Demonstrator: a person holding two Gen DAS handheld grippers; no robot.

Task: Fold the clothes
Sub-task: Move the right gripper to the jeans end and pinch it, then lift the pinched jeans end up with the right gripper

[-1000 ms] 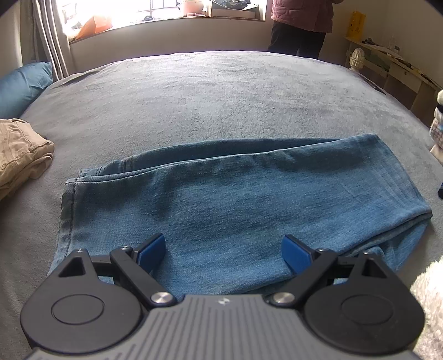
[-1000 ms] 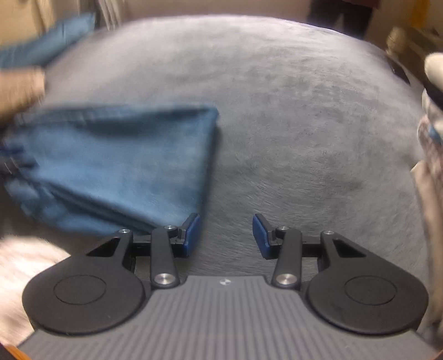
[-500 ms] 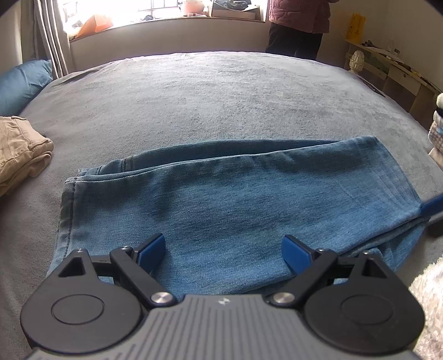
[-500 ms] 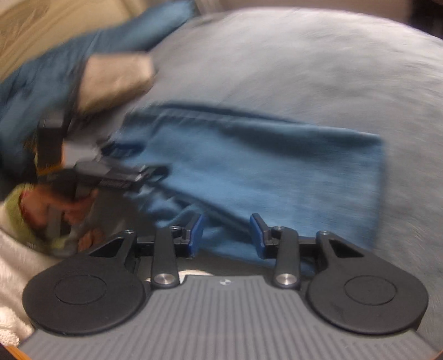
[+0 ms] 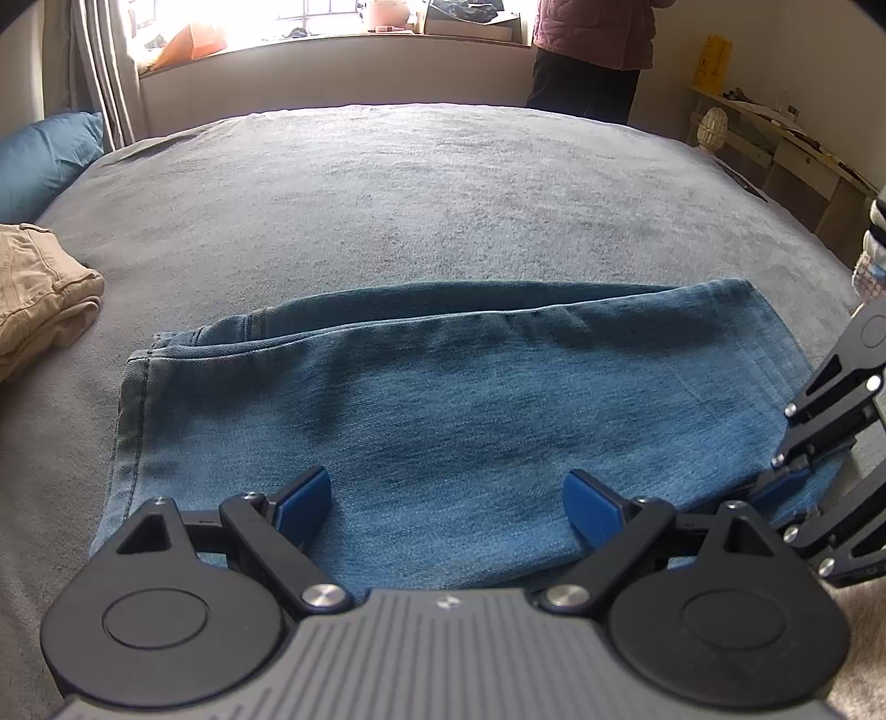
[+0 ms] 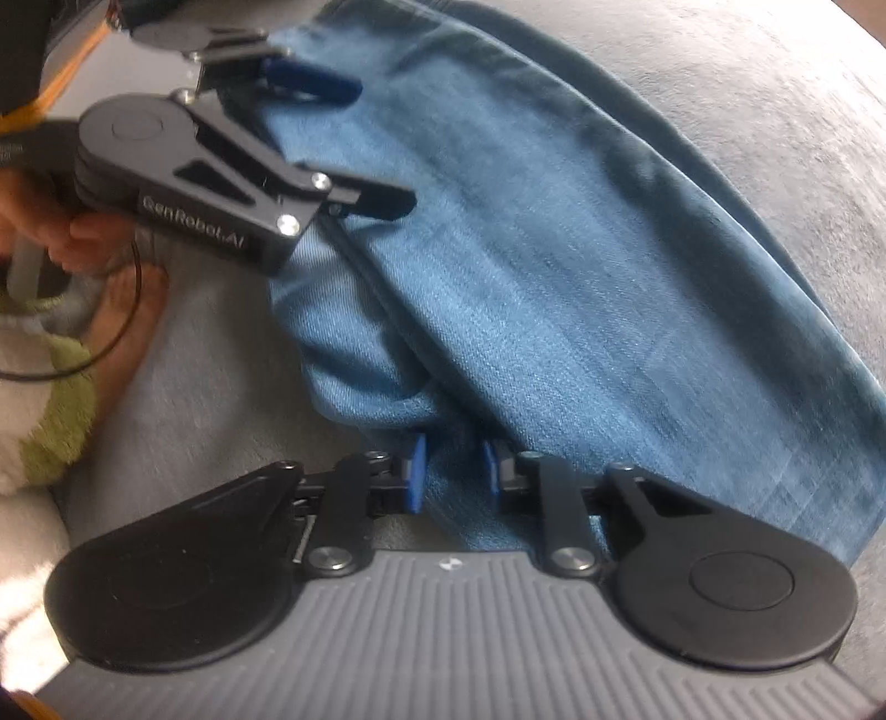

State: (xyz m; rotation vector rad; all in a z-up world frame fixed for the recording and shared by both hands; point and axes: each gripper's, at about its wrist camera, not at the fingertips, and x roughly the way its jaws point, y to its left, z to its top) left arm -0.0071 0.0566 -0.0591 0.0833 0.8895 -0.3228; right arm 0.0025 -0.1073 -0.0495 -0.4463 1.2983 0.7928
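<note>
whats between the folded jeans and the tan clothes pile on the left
Only bare grey blanket separates the jeans from the tan pile; the left wrist view shows it.

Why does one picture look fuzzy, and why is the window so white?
Right wrist view: smeared throughout, the jeans soft-edged, as from a moving camera. Left wrist view: sharp, but daylight washes the window out to white, and the fisheye lens bulges the bed into a dome.

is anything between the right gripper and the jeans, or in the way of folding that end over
Nothing visible. The right gripper is closing with the corner of the jeans already between its pads. The open left gripper hovers over the near edge, and the beige clothes lie apart from the jeans on the bed.
</note>
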